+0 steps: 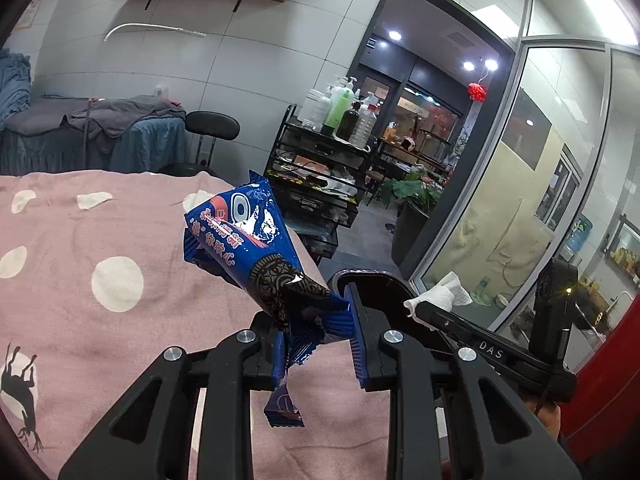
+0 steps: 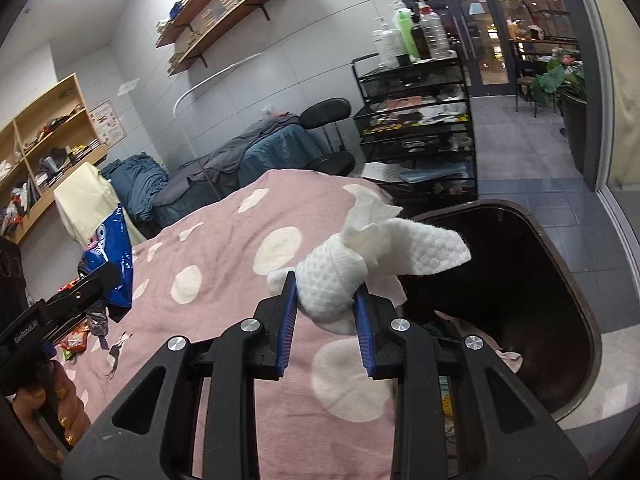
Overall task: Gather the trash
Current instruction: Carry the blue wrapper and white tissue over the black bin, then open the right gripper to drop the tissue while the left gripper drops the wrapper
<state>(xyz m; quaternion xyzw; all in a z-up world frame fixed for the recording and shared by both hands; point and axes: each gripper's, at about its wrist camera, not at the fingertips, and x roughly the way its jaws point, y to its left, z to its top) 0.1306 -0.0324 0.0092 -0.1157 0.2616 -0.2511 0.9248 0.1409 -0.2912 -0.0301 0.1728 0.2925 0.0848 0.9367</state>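
My left gripper [image 1: 316, 320] is shut on a blue cookie wrapper [image 1: 256, 248] and holds it above the pink dotted blanket [image 1: 80, 240]. My right gripper [image 2: 326, 300] is shut on a crumpled white tissue [image 2: 360, 256], held above the blanket's edge beside the dark trash bin [image 2: 520, 280]. The bin rim [image 1: 376, 276] also shows in the left wrist view, just past the wrapper. The tissue [image 1: 440, 294] and the right gripper show at the right of the left wrist view. The wrapper [image 2: 112, 256] and the left gripper show at the left of the right wrist view.
More wrappers [image 2: 78, 336] lie on the blanket at the left. A black wire cart [image 2: 416, 128] with bottles stands beyond the bed, next to a black stool [image 2: 328, 120]. A potted plant [image 2: 568, 92] and a glass wall are at the right.
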